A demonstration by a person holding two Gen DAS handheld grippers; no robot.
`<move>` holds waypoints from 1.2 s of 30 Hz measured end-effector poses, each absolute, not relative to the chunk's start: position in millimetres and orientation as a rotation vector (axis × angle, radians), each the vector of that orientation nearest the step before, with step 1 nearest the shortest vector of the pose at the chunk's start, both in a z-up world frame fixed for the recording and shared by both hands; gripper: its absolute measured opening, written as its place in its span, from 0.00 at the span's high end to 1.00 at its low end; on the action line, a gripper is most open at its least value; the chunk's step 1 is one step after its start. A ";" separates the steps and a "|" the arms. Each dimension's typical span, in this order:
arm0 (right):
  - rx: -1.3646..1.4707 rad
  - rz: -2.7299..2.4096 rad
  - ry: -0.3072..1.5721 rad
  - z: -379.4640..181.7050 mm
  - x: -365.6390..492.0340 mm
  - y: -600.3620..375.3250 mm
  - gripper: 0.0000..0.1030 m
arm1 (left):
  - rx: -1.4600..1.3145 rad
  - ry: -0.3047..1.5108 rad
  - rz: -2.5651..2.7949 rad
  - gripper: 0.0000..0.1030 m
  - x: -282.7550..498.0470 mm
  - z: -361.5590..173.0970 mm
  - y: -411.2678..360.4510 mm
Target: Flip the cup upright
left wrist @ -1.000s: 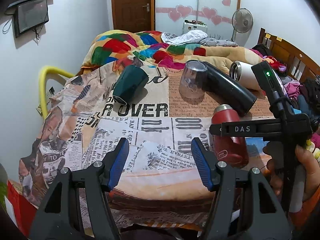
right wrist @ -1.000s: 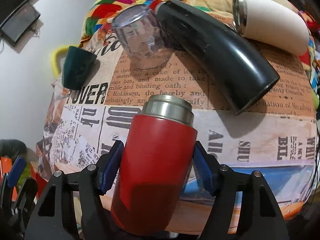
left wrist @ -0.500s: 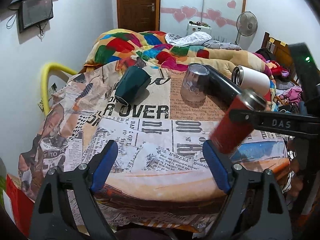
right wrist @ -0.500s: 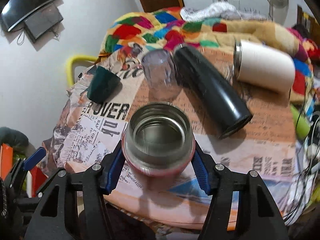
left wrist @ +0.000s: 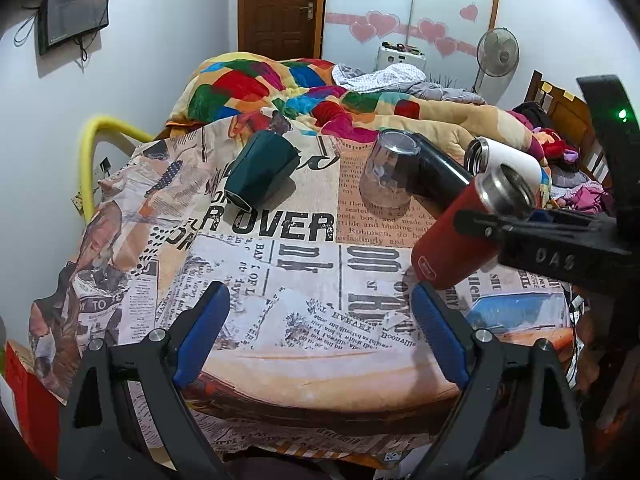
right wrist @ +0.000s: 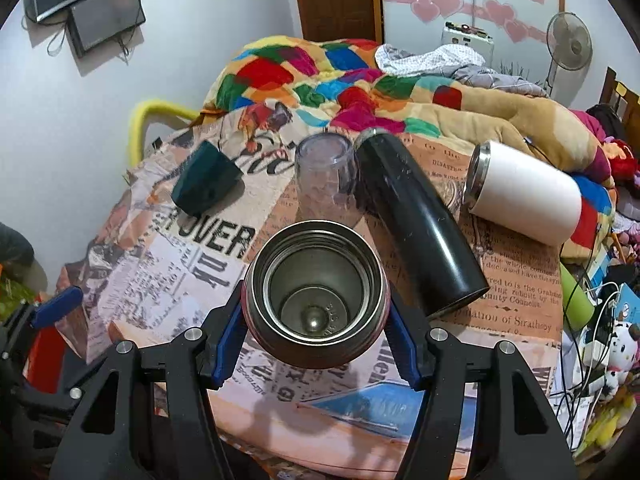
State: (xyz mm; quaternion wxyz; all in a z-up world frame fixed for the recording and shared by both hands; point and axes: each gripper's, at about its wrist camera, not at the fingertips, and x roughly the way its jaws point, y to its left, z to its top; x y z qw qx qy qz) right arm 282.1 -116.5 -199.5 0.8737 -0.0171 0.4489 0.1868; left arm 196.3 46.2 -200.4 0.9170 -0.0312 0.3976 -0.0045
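Note:
My right gripper [right wrist: 316, 344] is shut on a red steel-lined cup [right wrist: 316, 296], its open mouth facing the camera. In the left wrist view the red cup [left wrist: 460, 236] hangs tilted above the newspaper-print cloth [left wrist: 280, 272], mouth up and to the right, its base just above the cloth. My left gripper [left wrist: 320, 328] is open and empty over the near edge of the cloth.
A dark green cup [left wrist: 260, 176] lies on its side at the left. A clear cup [left wrist: 386, 172] stands upside down beside a lying black flask [left wrist: 436, 178] and a lying white flask [left wrist: 508, 160]. A colourful blanket [left wrist: 280, 88] lies behind.
My right gripper lifted the red cup off the cloth and tipped it from lying towards upright, so its mouth now faces the right wrist camera. My left gripper drew back slightly.

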 end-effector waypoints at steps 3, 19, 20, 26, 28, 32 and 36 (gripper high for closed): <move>-0.046 0.392 0.960 -207.5 282.4 -114.1 0.42 | -0.066 0.827 -0.009 0.11 196.7 -203.4 46.7; -0.033 0.421 0.902 -178.6 256.3 -120.2 0.38 | -0.093 0.775 0.000 0.11 183.7 -176.2 48.5; -0.028 0.424 0.889 -172.9 253.0 -122.6 0.38 | -0.089 0.755 -0.001 0.11 180.6 -168.6 47.2; 0.016 0.425 0.720 -111.7 209.3 -151.3 0.38 | -0.080 0.594 -0.036 0.11 150.2 -110.2 35.0; 0.028 0.419 0.633 -85.4 188.8 -163.0 0.38 | -0.077 0.531 -0.051 0.11 136.9 -89.2 29.7; 0.037 0.394 0.467 -41.6 146.5 -180.9 0.38 | -0.069 0.390 -0.076 0.11 103.1 -47.7 19.3; 0.069 0.394 0.345 -11.9 114.2 -191.4 0.38 | -0.050 0.247 -0.086 0.11 63.9 -12.5 9.8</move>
